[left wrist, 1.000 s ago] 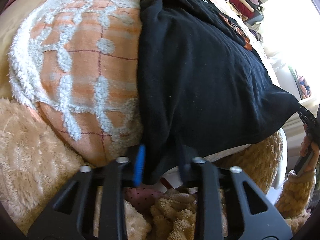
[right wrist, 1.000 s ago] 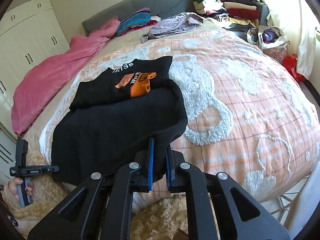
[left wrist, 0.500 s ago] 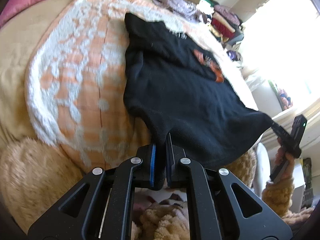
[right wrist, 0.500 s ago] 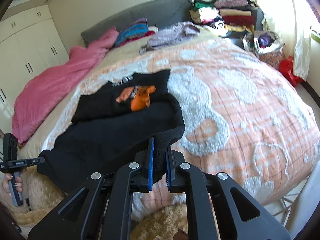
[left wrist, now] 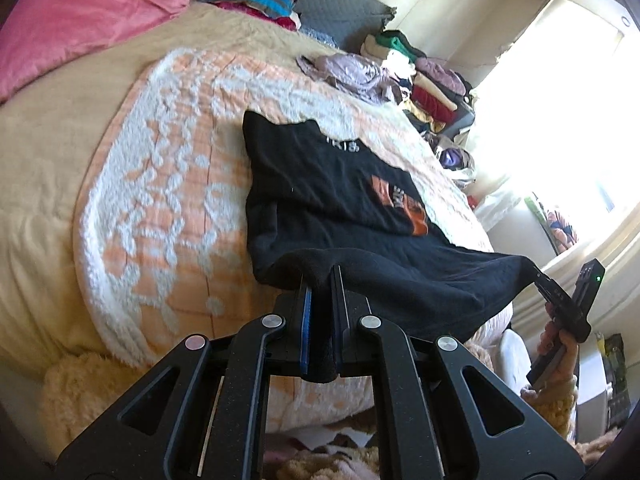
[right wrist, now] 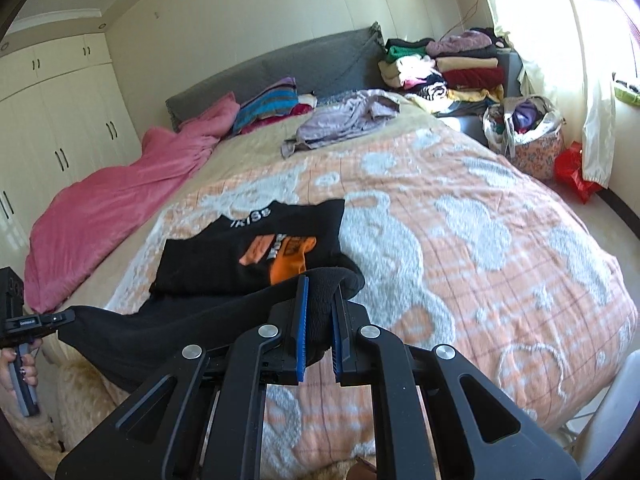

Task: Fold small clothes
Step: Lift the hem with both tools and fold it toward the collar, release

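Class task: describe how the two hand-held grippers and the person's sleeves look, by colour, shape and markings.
Both the left gripper and right gripper are matte black plastic, with triangular cut-outs, silver round pivot bolts and blue-edged finger pads. A green light glows on the right one. The sleeves are fluffy tan fleece.

1. The garment (right wrist: 248, 256) lies on the bedspread (right wrist: 460, 240), its near edge lifted off the bed.
2. A quilt (right wrist: 108, 204) lies left of it.
3. A crumpled shirt (right wrist: 344, 120) lies behind it.
4. Stacked clothes (right wrist: 448, 68) sit beyond, right of the headboard (right wrist: 280, 64).
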The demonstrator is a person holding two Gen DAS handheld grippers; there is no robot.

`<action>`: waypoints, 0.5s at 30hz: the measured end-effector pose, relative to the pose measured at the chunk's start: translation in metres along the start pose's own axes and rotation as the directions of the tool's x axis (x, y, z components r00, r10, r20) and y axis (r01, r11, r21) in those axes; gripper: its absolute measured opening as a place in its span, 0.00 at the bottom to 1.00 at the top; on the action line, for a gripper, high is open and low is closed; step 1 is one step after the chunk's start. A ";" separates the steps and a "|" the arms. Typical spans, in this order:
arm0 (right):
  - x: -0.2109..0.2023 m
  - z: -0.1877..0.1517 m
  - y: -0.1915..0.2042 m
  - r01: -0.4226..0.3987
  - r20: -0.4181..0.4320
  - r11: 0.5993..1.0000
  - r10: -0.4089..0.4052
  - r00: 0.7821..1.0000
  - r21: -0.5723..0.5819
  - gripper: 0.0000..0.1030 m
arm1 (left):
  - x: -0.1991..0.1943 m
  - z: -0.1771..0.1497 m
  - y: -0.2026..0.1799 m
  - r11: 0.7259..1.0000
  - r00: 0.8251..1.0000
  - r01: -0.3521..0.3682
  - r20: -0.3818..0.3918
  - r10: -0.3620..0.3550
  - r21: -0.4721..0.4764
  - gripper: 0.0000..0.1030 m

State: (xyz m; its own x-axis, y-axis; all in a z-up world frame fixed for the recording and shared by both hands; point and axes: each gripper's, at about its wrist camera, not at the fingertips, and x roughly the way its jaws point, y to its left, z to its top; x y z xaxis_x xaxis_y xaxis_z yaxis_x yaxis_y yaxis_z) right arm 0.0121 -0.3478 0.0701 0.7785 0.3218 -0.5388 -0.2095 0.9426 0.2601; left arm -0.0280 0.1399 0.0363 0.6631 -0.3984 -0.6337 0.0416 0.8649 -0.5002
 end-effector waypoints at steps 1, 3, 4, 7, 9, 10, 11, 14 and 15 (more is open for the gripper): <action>0.000 0.003 0.001 0.000 0.007 1.000 0.000 1.000 -0.004 0.08 | -0.002 0.001 0.001 1.000 1.000 0.001 0.004 -0.001 -0.001 0.02; 0.001 0.007 0.003 0.001 0.017 1.000 -0.001 1.000 -0.005 0.08 | -0.002 0.005 0.002 1.000 1.000 0.004 0.014 -0.004 -0.004 0.02; 0.001 0.009 0.003 0.002 0.020 1.000 -0.002 1.000 -0.004 0.08 | -0.002 0.007 0.002 1.000 1.000 0.005 0.018 -0.005 -0.005 0.02; 0.004 0.015 0.005 0.006 0.029 1.000 -0.006 1.000 -0.004 0.08 | -0.003 0.010 0.002 1.000 1.000 -0.001 0.031 0.001 0.000 0.02; 0.006 0.019 0.006 0.006 0.036 1.000 -0.006 0.999 -0.008 0.08 | -0.001 0.013 0.001 1.000 0.999 -0.010 0.038 0.010 0.006 0.02; 0.005 0.019 0.007 0.008 0.039 1.000 -0.007 0.999 -0.010 0.08 | -0.001 0.015 0.000 1.000 0.999 -0.012 0.041 0.012 0.009 0.02; 0.007 0.021 0.008 0.010 0.042 1.000 -0.010 0.999 -0.012 0.08 | 0.000 0.016 0.000 1.000 0.999 -0.013 0.042 0.012 0.009 0.02; 0.011 0.026 0.008 0.013 0.052 1.000 -0.013 0.999 -0.012 0.08 | 0.001 0.023 0.001 1.000 0.999 -0.011 0.053 0.011 0.007 0.02; 0.012 0.027 0.008 0.014 0.055 1.000 -0.014 0.998 -0.008 0.08 | 0.001 0.026 0.001 1.000 0.998 -0.012 0.060 0.011 0.007 0.02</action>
State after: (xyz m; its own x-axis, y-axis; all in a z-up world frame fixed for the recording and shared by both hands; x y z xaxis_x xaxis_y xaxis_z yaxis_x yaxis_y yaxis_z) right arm 0.0360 -0.3389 0.0870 0.8125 0.3031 -0.4980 -0.2028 0.9478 0.2461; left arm -0.0080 0.1481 0.0506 0.7072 -0.3694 -0.6029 0.0390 0.8718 -0.4884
